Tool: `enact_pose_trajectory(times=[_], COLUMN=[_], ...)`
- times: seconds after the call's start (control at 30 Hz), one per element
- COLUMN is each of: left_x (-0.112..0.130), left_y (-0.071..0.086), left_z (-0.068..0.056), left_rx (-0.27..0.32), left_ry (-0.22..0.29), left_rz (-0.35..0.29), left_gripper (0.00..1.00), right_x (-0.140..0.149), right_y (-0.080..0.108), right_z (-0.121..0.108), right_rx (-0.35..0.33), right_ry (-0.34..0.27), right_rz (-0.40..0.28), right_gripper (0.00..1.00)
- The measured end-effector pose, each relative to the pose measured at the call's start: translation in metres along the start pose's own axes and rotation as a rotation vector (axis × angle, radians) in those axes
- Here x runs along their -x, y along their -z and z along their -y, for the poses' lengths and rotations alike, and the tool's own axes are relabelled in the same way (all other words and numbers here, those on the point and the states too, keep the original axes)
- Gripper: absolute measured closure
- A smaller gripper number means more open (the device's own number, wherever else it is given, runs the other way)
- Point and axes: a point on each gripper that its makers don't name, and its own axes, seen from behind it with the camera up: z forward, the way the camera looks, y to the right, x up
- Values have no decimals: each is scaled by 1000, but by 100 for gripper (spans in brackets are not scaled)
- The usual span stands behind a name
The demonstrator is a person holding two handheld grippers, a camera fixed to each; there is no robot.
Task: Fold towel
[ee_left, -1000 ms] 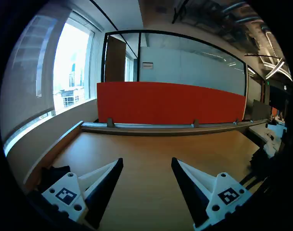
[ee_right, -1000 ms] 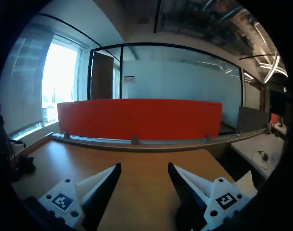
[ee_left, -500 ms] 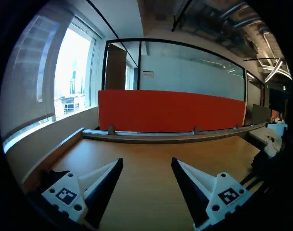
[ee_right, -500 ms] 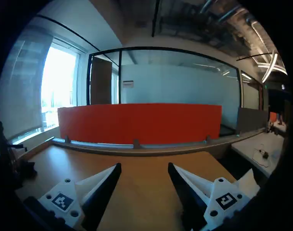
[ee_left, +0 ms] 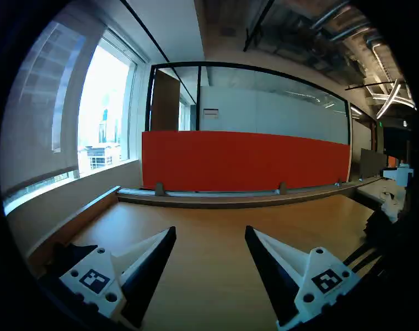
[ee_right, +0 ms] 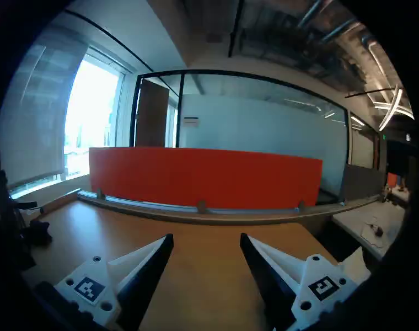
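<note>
While my jaws stand apart on both sides, my left gripper (ee_left: 210, 228) and right gripper (ee_right: 207, 235) hover over the wooden counter (ee_left: 209, 212), facing the orange panel (ee_left: 242, 161). Left of that panel, the left gripper view catches buildings (ee_left: 96, 157) through the window. Right of the panel, the right gripper view shows a white desk (ee_right: 364, 218) with a cable (ee_right: 375, 227). I cannot tell where the towel lies.

Lt wood desk (ee_left: 209, 212), orange divider panel (ee_left: 242, 160) standing along far edge

Wooden desk (ee_left: 209, 226) up front, with an orange divider panel (ee_left: 242, 160) standing upright along its far edge. Bright window (ee_left: 105, 132) off to the left. Glass partition wall (ee_left: 275, 113) behind the panel, brown door (ee_left: 165, 107) beside that. Over on the right, a white side desk (ee_right: 369, 220) with a cable lying on it.
</note>
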Motion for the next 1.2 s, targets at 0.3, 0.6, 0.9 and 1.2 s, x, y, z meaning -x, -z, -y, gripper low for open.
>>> enact_pose_trajectory(times=[0.3, 0.6, 0.9, 1.2], left_x=[17, 42, 65, 83], left_y=[-7, -7, 0, 5], left_z=[-1, 3, 9, 15], left_rx=[-23, -42, -66, -83], left_ry=[-32, -3, -12, -19], left_rz=[-41, -77, -102, -120], left_gripper=[7, 7, 7, 7], right_x=[-1, 0, 13, 25], right_y=[-9, -16, -17, -17], right_z=[1, -4, -4, -1], right_rx=[-1, 12, 16, 14], right_ry=[12, 6, 15, 37], right_rz=[-15, -42, -52, -44], right_gripper=[6, 7, 7, 6])
